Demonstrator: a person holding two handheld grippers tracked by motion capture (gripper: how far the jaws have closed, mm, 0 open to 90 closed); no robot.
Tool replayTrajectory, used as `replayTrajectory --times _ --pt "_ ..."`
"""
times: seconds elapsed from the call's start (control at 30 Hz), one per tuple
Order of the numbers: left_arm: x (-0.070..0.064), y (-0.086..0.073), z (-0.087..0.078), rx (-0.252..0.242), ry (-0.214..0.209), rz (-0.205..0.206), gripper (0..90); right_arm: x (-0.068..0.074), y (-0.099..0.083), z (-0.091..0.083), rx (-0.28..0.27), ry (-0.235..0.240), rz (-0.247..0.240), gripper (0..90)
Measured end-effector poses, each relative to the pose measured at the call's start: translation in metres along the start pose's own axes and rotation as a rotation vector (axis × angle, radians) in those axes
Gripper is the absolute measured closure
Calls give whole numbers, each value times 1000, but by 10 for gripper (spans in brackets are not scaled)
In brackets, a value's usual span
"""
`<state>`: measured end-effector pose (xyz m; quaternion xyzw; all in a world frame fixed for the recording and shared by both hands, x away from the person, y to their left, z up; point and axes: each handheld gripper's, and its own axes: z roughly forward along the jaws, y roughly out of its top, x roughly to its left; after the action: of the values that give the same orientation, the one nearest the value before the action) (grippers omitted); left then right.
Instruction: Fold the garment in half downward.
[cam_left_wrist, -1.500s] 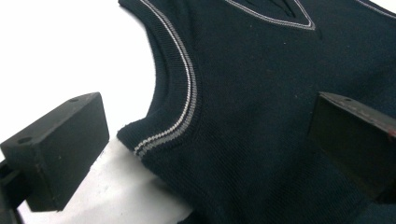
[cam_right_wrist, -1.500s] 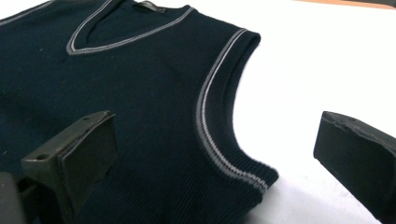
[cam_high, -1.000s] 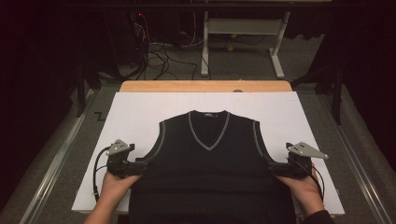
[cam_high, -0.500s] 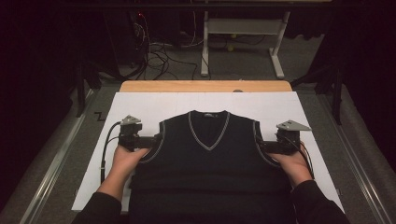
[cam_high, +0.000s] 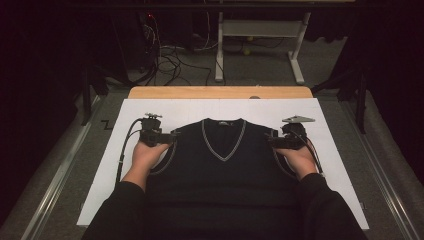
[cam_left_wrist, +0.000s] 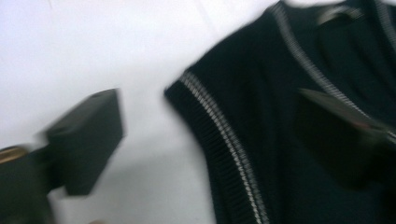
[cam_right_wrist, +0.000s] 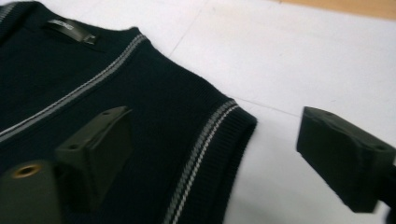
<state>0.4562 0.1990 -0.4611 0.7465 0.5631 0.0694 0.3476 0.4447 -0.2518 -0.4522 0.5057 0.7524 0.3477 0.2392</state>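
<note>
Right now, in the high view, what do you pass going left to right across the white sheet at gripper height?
Bare white sheet → left gripper → vest's V-neck collar → right gripper → grey three-cornered plate.

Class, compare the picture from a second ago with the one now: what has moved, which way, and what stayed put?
Both hands slid away from the person, along the sides of the vest. The left gripper and right gripper went from beside its lower body to its shoulders. Each now has open jaws straddling a shoulder edge, nothing clamped. The vest stayed flat on the white sheet, neck pointing away.
</note>
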Motion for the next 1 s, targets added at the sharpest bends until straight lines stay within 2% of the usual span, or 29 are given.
replayTrajectory --times 0.07,0.1,0.23,0.27,0.3,0.4,0.43,0.47,0.5,0.57,0.6,0.63,0.73,0.77,0.83,1.0 --pt "-1 0 7 18 11 -20 212 -1 0 9 24 -18 8 195" --pt "-2 0 11 24 15 -17 246 -1 0 11 31 -25 18 221" --pt "-13 -1 16 17 60 39 372 -3 -2 24 106 -31 43 289" --pt "-16 -1 17 21 74 49 406 -3 -2 25 108 -41 31 339" --pt "-19 -1 17 22 82 58 457 -2 -2 24 103 -38 27 428" --pt "-23 -1 19 22 84 63 590 2 -1 24 100 -28 24 637" --pt "-24 -1 19 26 47 66 661 4 0 23 101 -12 23 708" --pt "-26 -1 20 19 57 77 717 7 0 23 100 -1 10 778" --pt "-28 -2 20 8 70 85 722 9 0 23 94 -11 -10 787" --pt "-30 -4 18 -33 64 72 729 13 0 21 73 -35 -41 795" --pt "-30 -3 15 -63 61 63 729 13 1 20 61 -37 -40 796" --pt "-31 -2 10 -97 54 54 730 10 6 14 23 -44 -33 796" --pt "-31 4 -1 -171 45 31 730 8 12 8 2 -45 -31 795" --pt "-30 7 -6 -196 39 26 730 8 17 2 -30 -49 -41 794" --pt "-31 12 -16 -241 49 49 730 7 20 0 -41 -54 -47 793" --pt "-37 21 -40 -359 45 65 730 6 37 -24 -174 -71 -53 794"
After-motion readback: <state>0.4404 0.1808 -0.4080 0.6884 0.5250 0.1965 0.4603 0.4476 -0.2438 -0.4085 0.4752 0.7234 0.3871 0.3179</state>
